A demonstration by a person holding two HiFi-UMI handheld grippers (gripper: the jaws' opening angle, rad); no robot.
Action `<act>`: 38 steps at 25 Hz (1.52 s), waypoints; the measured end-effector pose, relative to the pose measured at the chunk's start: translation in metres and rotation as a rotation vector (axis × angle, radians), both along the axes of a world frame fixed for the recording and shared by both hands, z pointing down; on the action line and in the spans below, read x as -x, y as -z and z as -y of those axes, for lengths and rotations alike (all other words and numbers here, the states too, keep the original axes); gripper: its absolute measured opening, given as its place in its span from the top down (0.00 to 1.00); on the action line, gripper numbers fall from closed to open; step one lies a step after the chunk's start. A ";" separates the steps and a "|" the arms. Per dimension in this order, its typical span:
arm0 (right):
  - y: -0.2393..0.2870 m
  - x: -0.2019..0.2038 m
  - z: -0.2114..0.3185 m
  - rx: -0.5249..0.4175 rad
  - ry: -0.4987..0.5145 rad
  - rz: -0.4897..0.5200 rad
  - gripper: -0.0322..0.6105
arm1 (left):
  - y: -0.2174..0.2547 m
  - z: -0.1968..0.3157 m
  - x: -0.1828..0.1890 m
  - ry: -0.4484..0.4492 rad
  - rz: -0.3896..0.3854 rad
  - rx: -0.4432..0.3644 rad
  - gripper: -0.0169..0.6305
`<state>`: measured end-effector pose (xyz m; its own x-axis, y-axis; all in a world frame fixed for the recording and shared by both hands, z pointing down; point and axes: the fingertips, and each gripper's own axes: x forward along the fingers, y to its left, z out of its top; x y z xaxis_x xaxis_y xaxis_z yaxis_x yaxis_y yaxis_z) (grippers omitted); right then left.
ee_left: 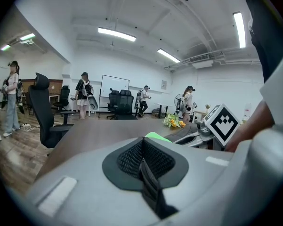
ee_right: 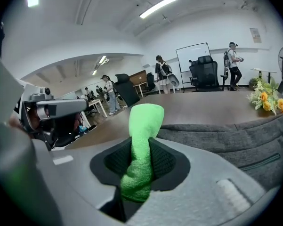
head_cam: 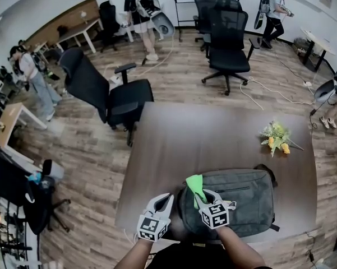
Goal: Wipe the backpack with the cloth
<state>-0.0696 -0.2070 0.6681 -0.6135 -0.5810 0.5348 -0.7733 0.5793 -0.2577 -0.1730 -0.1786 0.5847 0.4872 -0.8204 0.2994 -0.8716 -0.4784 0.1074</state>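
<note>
right hand-held gripper (head_cam: 202, 195) pinches cloth (head_cam: 194, 184) at backpack (head_cam: 249, 198) left edge; left hand-held gripper (head_cam: 165, 202) closed, empty, at table (head_cam: 213, 133) front edge.

Ceiling strip lights (ee_left: 117, 34) make the room evenly bright, throwing only soft shadows on the bench (head_cam: 213, 139). My head view bows hard toward black corners. Close to the lens, my left hand-held gripper (ee_left: 142, 161) and right hand-held gripper (ee_right: 137, 171) look soft and blurred.
</note>
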 end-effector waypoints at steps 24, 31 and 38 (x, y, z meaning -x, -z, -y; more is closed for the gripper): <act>-0.002 -0.041 0.013 0.011 -0.089 -0.109 0.79 | -0.002 -0.005 -0.019 -0.016 -0.027 0.030 0.94; -0.002 -0.075 0.022 0.004 -0.150 -0.133 0.79 | -0.007 -0.004 -0.027 -0.014 -0.048 0.049 0.95; -0.002 -0.118 0.033 0.007 -0.211 -0.192 0.79 | -0.007 0.000 -0.037 -0.018 -0.047 0.047 0.94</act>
<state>0.0482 -0.2398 0.6698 -0.3662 -0.6814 0.6337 -0.9118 0.3988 -0.0981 -0.1358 -0.1783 0.5920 0.5159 -0.7970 0.3141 -0.8565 -0.4870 0.1710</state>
